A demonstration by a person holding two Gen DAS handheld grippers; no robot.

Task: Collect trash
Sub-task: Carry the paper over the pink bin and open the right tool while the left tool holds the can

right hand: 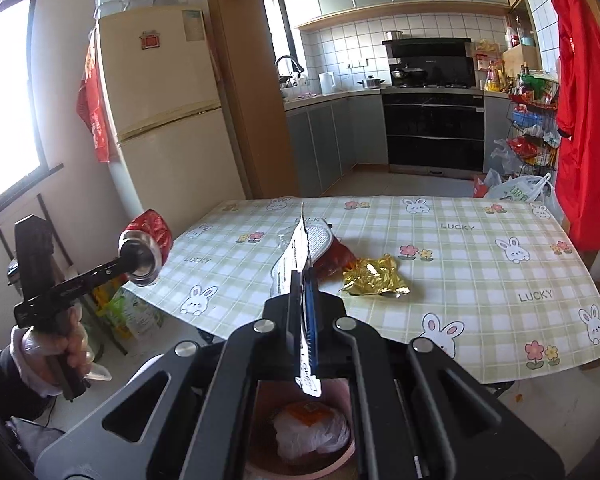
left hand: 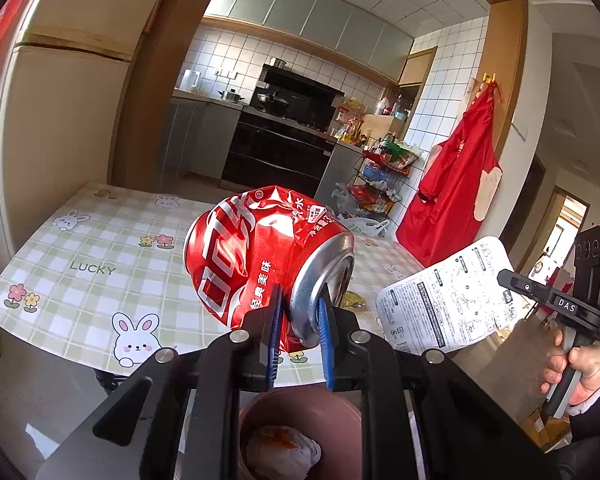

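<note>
My left gripper [left hand: 299, 304] is shut on the rim of a crushed red cola can [left hand: 260, 256], held in the air off the table's near edge; the can also shows in the right wrist view [right hand: 146, 246]. My right gripper [right hand: 302, 280] is shut on a flat white printed wrapper [right hand: 298, 248], seen edge-on; it shows face-on in the left wrist view [left hand: 444, 300]. A pink trash bin [right hand: 300, 428] with a white plastic bag inside sits on the floor below both grippers; it also shows in the left wrist view [left hand: 296, 436]. A gold foil wrapper [right hand: 376, 276] and a red packet [right hand: 336, 260] lie on the table.
The table [right hand: 480, 248] has a green checked bunny cloth. A fridge [right hand: 160, 108] stands left of it. A red apron [right hand: 584, 112] hangs at the right by a wire rack [right hand: 532, 136] and plastic bags on the floor. Kitchen counters and a stove are behind.
</note>
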